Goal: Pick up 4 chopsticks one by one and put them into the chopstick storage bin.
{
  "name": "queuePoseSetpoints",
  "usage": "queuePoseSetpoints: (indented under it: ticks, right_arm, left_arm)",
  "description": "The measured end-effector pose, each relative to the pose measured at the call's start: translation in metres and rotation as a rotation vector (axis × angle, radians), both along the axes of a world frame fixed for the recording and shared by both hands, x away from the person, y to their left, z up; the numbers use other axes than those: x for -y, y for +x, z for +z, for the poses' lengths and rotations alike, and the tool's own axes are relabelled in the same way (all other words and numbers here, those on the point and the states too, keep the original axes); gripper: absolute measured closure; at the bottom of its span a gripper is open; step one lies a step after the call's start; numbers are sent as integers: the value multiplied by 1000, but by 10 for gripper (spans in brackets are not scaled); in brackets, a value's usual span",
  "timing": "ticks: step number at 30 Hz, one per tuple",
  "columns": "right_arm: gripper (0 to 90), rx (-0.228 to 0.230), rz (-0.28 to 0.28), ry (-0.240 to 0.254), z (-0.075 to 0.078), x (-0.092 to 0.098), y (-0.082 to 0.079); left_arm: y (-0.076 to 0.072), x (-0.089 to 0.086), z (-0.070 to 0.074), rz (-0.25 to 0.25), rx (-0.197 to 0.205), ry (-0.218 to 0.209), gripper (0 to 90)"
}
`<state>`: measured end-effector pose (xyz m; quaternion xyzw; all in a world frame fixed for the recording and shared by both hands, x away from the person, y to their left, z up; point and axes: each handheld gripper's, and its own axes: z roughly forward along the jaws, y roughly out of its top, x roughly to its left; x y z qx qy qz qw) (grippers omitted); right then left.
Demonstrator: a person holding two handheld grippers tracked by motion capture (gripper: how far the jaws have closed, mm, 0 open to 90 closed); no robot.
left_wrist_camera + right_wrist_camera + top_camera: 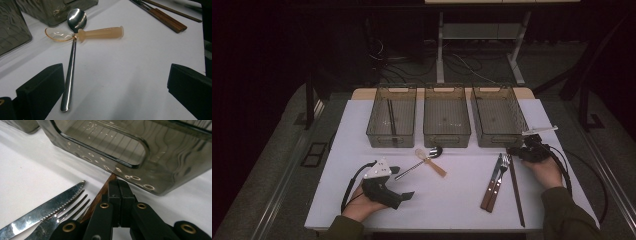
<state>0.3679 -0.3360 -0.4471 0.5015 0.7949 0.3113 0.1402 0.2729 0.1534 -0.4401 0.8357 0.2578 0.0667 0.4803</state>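
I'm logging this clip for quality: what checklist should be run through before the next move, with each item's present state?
1. Right tongs shut: ok, the jaws are pressed together.
2. Chopstick truly gripped: cannot tell. Its tip sits at the jaws and the rest lies on the table.
3. Fork apart from that chopstick: cannot tell, they lie very close.
4. Left tongs open and free: ok, the jaws are wide with nothing pinched.
5. Metal spoon free of the plastic spoon: not ok, they cross at the neck.
6. Left bin already holds a stick: ok.
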Motion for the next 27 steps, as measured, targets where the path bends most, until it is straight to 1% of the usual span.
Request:
queuePoseSetpoints:
  ticks: [5,7,10,12,15,19,22,25,26,27]
  right_arm:
    - [891,3,1,-6,0,0,0]
    - [891,13,-4,-5,2,2,-1]
    - [891,16,-13,10,8,8,-6]
    - [891,22,-10,11,14,10,-12]
    - [891,29,18,20,22,9,-26]
    - [891,26,58,52,30,4,-47]
    - [891,11,101,49,30,-3,-63]
    - [891,-13,146,57,28,-8,-80]
    - [891,-16,161,53,27,-9,-85]
    - [891,-36,166,56,26,-10,-91]
  left_arm:
    - [0,0,0,0,0,0,4]
    - [0,0,0,1,0,0,4]
    - [0,0,0,3,0,-2,4]
    - [0,0,0,5,-2,-2,4]
    - [0,0,0,5,0,-1,4]
    - [0,0,1,8,1,-5,4]
    - [0,0,0,5,1,-3,4]
    - [0,0,0,7,0,-5,4]
    - [0,0,0,6,0,-3,4]
    - [0,0,0,5,1,-3,4]
